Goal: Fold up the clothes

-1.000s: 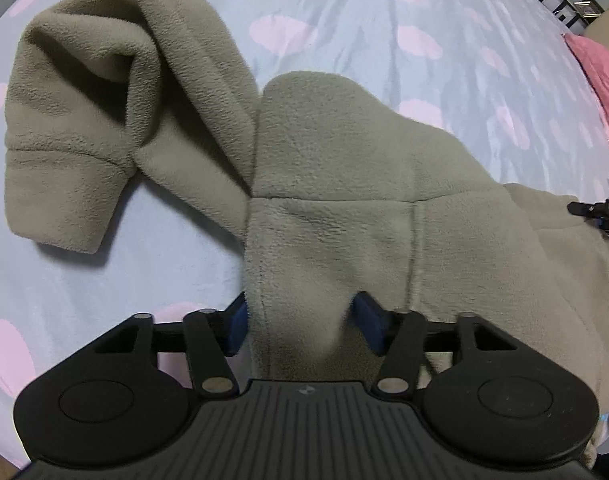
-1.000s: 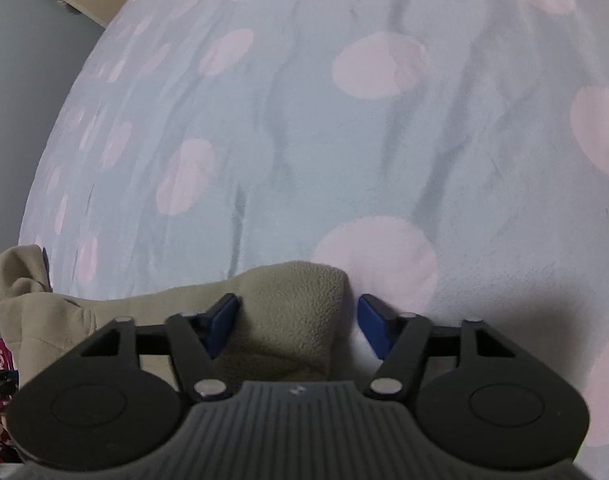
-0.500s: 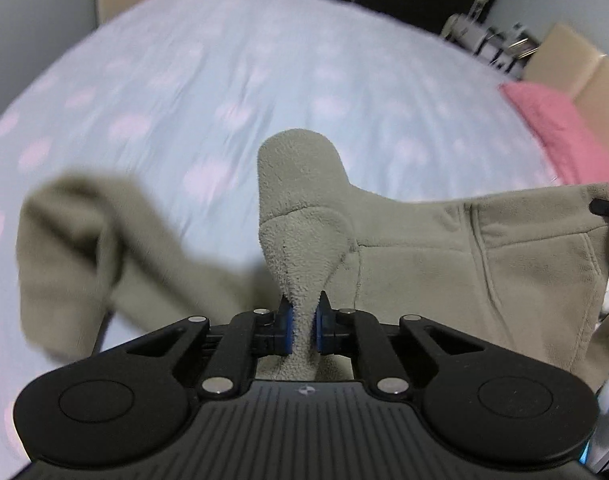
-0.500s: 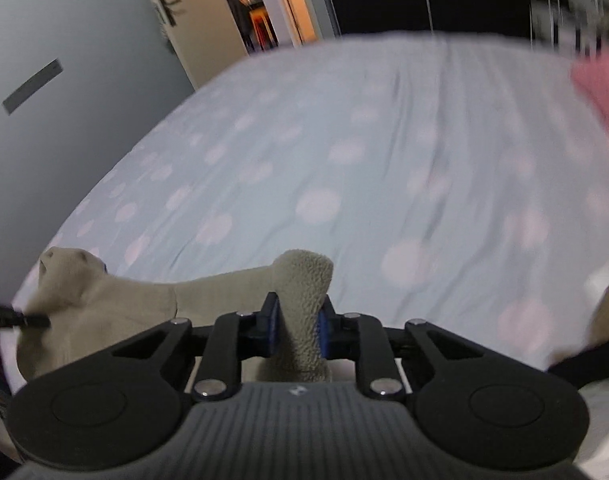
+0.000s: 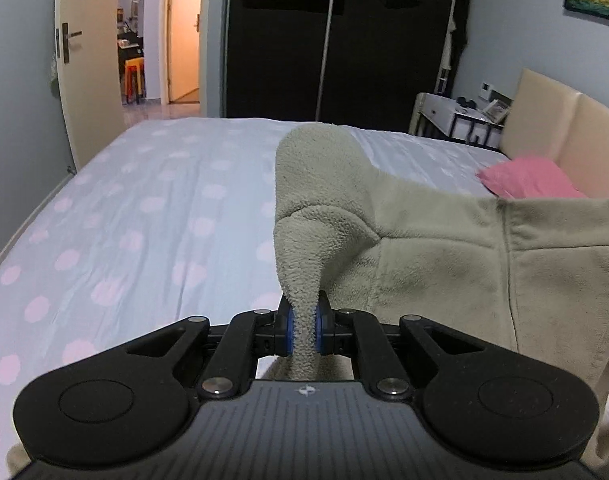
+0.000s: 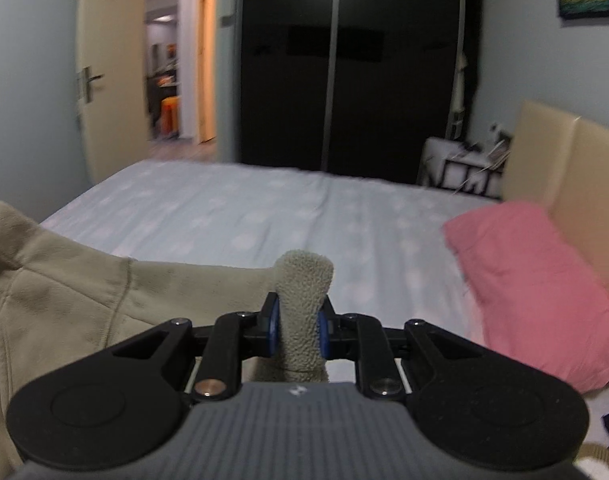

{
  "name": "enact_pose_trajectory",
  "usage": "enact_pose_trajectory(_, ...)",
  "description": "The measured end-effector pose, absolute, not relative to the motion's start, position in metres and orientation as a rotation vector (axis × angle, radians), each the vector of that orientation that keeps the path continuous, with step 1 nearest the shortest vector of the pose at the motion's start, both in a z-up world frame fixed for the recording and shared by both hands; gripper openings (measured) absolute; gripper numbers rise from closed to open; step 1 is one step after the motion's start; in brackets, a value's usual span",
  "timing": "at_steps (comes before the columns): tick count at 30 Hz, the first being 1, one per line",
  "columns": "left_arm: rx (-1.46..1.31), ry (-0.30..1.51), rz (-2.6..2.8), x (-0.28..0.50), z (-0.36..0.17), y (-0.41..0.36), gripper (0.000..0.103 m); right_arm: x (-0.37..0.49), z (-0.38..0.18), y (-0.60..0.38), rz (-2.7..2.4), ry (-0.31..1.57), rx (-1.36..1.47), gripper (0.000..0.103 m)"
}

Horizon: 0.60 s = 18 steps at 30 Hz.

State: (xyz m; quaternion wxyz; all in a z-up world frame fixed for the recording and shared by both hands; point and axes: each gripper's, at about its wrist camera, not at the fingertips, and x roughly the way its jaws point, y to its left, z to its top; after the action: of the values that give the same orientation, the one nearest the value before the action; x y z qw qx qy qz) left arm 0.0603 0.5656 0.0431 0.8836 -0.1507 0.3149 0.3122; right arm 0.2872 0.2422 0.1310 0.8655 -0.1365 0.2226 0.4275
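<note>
A beige fleece garment [image 5: 444, 248] hangs stretched in the air between my two grippers, above the bed. My left gripper [image 5: 303, 330] is shut on a bunched fold of the fleece, which rises in a hump in front of the blue pads. In the right wrist view the same fleece garment [image 6: 84, 300] spreads to the left, and my right gripper [image 6: 300, 330] is shut on a thick roll of it that sticks up between the pads. The garment's lower part is hidden below both cameras.
The bed [image 5: 152, 216] has a pale blue sheet with pink dots. A pink pillow [image 6: 544, 292] lies by the beige headboard [image 6: 576, 168] at right. A dark wardrobe [image 5: 336, 40], a white side table [image 5: 456, 116] and an open door [image 5: 88, 64] stand beyond.
Both grippers closed on the fleece and lifted it off the bed. The views tilted up from the sheet to the room, and the sleeve that lay on the bed is out of view.
</note>
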Motion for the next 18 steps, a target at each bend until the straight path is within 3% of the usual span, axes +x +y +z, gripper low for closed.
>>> enact_pose_trajectory(11,-0.318,0.774,0.688,0.122,-0.052,0.615,0.008,0.372,0.027,0.329,0.816,0.509,-0.354,0.021)
enact_pose_trajectory(14,-0.298,0.809,0.695,0.13,-0.073,0.618,0.016,0.38,0.0,0.339,0.816,0.547,-0.364,0.022)
enact_pose_trajectory(18,-0.262,0.846,0.752,0.127,-0.079,0.619,0.025,0.382,-0.022,0.342,0.747,0.538,-0.386,0.049)
